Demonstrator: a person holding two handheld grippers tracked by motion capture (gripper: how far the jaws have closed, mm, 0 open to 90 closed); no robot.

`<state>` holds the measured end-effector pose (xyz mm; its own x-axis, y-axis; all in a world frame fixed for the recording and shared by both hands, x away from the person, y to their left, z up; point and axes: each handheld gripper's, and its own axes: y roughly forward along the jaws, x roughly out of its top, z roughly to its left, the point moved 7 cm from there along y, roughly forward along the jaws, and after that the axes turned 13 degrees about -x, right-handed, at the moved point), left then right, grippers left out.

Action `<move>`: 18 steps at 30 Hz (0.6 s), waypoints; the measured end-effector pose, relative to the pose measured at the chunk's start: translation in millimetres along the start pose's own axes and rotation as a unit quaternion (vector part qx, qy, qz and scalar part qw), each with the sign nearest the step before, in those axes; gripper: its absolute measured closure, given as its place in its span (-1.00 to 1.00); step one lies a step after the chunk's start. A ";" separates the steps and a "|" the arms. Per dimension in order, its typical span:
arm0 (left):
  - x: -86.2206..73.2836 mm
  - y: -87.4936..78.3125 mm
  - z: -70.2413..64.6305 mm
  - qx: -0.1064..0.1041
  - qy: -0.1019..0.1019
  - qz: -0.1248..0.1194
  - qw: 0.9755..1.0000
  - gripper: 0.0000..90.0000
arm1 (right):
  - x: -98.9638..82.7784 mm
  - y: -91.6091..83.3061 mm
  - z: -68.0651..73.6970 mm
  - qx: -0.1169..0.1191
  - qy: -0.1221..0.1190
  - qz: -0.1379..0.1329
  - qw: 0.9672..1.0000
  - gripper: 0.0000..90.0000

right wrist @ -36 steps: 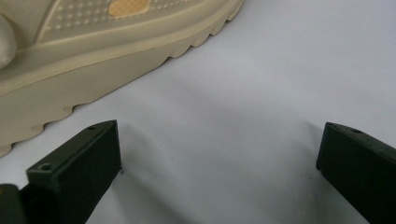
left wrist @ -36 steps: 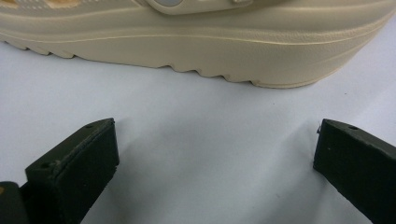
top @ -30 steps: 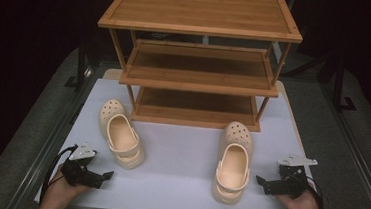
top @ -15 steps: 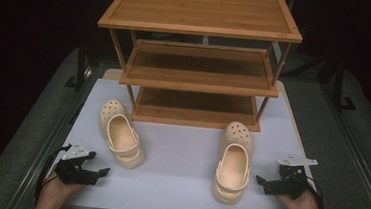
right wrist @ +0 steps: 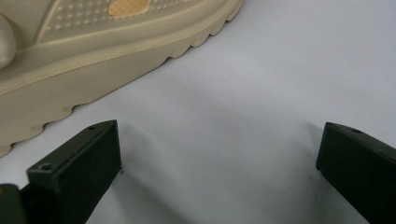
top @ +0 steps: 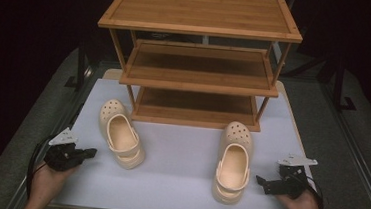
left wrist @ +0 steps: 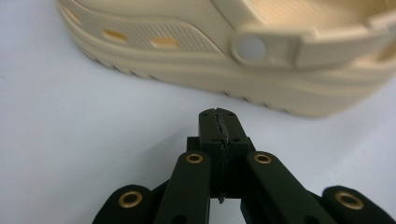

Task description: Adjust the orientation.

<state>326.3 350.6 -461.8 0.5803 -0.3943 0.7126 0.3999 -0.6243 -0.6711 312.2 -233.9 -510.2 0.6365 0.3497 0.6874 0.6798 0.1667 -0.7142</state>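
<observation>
**Two clogs on a white table, dark room**

A white table holds one wooden rack with three shelves and two cream clogs, left clog and right clog. Left gripper: jaws pressed together, empty. Right gripper: jaws wide apart, empty, beside a ridged sole.

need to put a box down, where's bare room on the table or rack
Bare table lies between the left clog and right clog, and along the near edge. All three rack shelves look bare. It is tight beside each clog, where a hand-held gripper sits close.
</observation>
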 end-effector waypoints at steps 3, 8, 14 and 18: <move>8.5 -0.5 5.0 0.002 -0.001 -0.005 1.000 1.00 | 0.0 0.0 0.0 0.000 0.000 0.000 1.000 -1.00; 29.7 -0.7 17.7 0.007 0.002 -0.014 1.000 1.00 | -0.1 -0.2 0.1 0.000 0.001 0.001 1.000 -1.00; 60.6 3.0 37.2 0.010 -0.002 -0.023 1.000 1.00 | 0.0 0.0 -0.1 0.000 0.000 -0.001 1.000 -1.00; 74.7 5.0 46.5 0.018 0.001 -0.022 1.000 1.00 | 0.0 0.0 -0.1 0.000 0.000 -0.001 1.000 -1.00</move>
<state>404.7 349.4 -421.4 0.5599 -0.3677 0.7425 0.4504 -0.6171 -0.6453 312.2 -234.0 -510.2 0.6352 0.3491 0.6889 0.6810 0.1677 -0.7129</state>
